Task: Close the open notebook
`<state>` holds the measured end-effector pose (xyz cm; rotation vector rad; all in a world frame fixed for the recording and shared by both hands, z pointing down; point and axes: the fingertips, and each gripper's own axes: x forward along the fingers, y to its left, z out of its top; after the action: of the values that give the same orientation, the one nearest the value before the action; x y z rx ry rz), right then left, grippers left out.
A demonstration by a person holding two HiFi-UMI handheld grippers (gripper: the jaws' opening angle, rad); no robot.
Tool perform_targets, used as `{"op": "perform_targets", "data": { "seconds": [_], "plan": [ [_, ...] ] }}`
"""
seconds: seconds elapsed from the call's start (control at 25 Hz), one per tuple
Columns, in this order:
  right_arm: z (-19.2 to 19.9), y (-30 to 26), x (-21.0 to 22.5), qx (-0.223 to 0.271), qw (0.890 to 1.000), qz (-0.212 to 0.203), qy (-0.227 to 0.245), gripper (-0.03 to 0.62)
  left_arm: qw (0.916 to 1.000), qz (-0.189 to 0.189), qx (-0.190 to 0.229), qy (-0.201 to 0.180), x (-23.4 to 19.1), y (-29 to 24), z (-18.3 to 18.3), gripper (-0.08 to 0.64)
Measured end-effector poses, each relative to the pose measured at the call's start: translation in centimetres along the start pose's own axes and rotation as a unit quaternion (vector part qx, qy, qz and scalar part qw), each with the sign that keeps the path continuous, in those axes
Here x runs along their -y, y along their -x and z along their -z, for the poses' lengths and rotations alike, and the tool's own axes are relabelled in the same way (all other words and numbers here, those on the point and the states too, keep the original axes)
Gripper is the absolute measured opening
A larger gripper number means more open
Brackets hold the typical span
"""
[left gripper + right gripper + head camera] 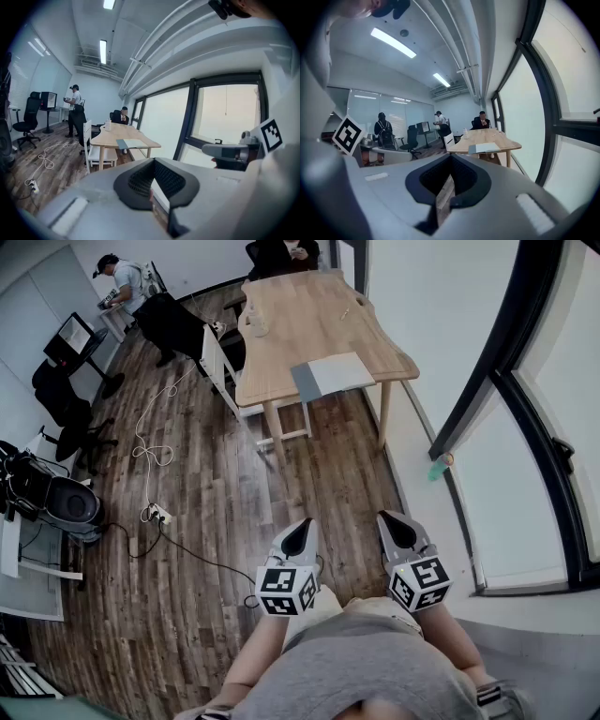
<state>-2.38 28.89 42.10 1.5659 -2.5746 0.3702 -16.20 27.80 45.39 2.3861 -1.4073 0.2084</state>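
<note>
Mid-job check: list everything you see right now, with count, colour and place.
wooden table: one, light wood, top centre
open notebook: one, grey and white, table's near end
chair: one, white, table's left side
office chair: one, black, far left
power strip: one, white, on the floor, cable attached
standing person: one, top left
seated person: one, table's far end
left gripper: grey, shut, empty, far from the table
right gripper: grey, shut, empty, beside it

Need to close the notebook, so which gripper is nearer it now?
Left, only slightly. In the head view the left gripper is almost straight back from the notebook; the right gripper sits further to its right. Both are well short of the table.
</note>
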Motion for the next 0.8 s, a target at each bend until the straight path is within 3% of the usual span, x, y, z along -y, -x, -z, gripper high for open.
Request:
{"op": "perform_targets", "data": {
  "seconds": [0.32, 0.8],
  "plan": [
    [0.9, 0.5, -1.9, -0.005, 1.000, -0.007, 0.002, 0.000, 0.9998, -0.013, 0.006, 0.015, -1.1, 2.1, 0.4, 0.003],
    [1.7, 2.8, -0.7, -0.011, 1.000, -0.015, -0.002, 0.002, 0.9993, -0.025, 0.009, 0.026, 0.6, 2.3, 1.5, 0.003]
  ]
}}
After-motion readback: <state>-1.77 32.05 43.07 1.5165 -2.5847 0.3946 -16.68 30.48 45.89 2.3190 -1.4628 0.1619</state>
